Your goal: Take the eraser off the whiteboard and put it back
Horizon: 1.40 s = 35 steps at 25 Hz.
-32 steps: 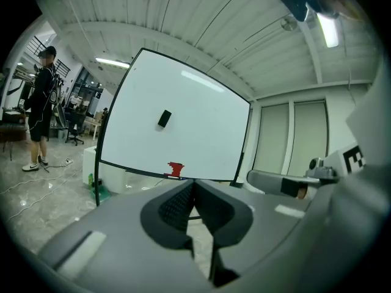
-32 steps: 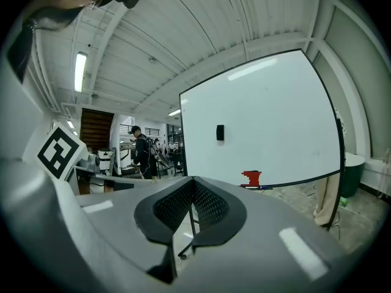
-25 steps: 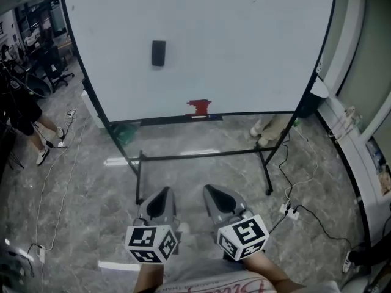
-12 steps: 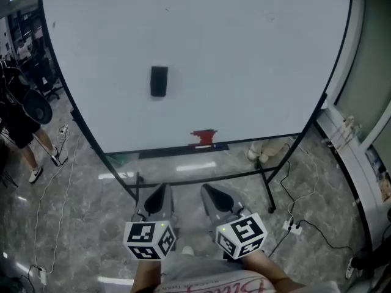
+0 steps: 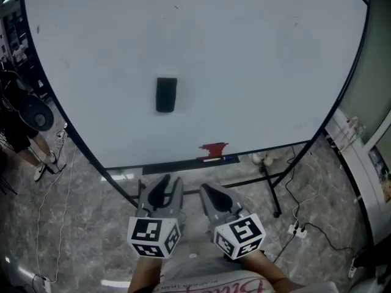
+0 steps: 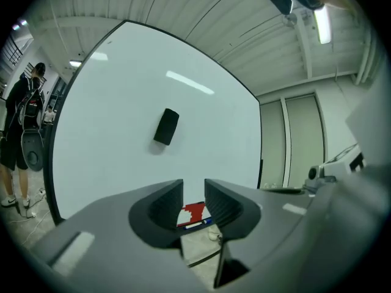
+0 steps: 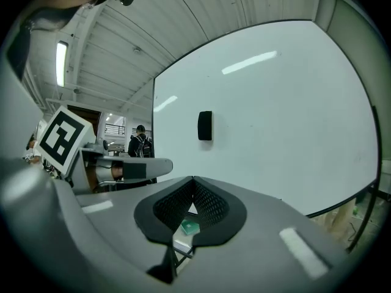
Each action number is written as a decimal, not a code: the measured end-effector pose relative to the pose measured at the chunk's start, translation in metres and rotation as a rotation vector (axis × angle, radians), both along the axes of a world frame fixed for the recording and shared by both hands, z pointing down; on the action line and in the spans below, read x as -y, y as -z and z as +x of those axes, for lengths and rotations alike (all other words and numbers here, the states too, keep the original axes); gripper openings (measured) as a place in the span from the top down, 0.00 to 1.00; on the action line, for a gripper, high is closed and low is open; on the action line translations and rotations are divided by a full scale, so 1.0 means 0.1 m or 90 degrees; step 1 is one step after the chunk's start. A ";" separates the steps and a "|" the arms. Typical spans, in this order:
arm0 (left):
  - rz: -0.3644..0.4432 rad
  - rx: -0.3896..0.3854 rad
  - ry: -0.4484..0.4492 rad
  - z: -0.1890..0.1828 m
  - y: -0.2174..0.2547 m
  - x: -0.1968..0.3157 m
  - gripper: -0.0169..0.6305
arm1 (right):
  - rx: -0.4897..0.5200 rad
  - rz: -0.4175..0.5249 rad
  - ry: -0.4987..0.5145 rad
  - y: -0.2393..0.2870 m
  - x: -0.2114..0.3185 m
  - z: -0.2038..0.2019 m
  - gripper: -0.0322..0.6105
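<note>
A black eraser (image 5: pixel 166 94) sticks upright to the big whiteboard (image 5: pixel 256 66), left of its middle. It also shows in the left gripper view as the eraser (image 6: pixel 166 126) and in the right gripper view as the eraser (image 7: pixel 204 126). My left gripper (image 5: pixel 169 187) is held level below and short of the eraser. Its jaws have just been opening and stand slightly apart with nothing between them. My right gripper (image 5: pixel 208 191) is beside it, shut and empty. Both are well away from the board.
A red object (image 5: pixel 214 149) and a marker (image 5: pixel 223 159) lie on the board's tray. The board's black stand (image 5: pixel 269 185) has legs on the marble floor. Cables and a power strip (image 5: pixel 296 228) lie at the right. A person (image 6: pixel 18 124) stands at the left.
Both grippers have moved toward the whiteboard, which now fills more of the head view. The left gripper's jaws have parted. The eraser has not moved on the board.
</note>
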State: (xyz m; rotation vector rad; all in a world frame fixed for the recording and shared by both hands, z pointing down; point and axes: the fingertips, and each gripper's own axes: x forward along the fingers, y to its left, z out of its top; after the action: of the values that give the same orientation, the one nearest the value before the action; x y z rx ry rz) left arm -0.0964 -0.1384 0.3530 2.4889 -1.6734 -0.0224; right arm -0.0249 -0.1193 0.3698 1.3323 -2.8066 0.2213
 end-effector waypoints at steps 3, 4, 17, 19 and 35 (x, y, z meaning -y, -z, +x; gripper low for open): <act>0.031 0.017 0.019 -0.05 0.16 0.22 0.76 | -0.002 -0.007 0.002 -0.03 0.13 -0.01 0.95; 0.044 0.025 0.028 -0.07 0.23 0.30 0.74 | -0.003 -0.011 0.002 -0.04 0.18 -0.01 0.95; 0.146 0.102 0.144 -0.23 1.00 1.23 0.58 | -0.008 -0.002 0.046 0.11 0.86 0.01 0.95; 0.158 0.119 0.160 -0.23 1.10 1.36 0.58 | -0.011 -0.005 0.054 0.09 0.92 0.01 0.95; 0.139 0.159 0.237 -0.26 1.22 1.89 0.59 | -0.014 -0.003 0.066 0.06 1.10 0.14 0.95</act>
State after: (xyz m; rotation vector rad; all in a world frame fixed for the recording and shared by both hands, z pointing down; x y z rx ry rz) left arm -0.1228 -0.3278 0.2313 2.3626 -2.3352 0.0727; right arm -0.0112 -0.2289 0.3637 1.1757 -2.8452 0.2091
